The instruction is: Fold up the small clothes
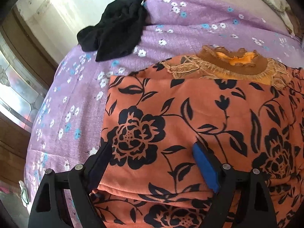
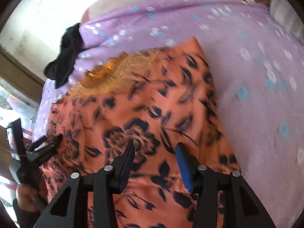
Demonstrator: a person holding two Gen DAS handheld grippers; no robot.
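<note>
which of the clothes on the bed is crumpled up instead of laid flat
The black garment, bunched near the edge of the purple sheet. The orange floral garment lies flat, partly folded.

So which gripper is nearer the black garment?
Left. The left gripper works the orange floral garment's edge on the black garment's side; the right gripper is over its middle, farther away.
</note>
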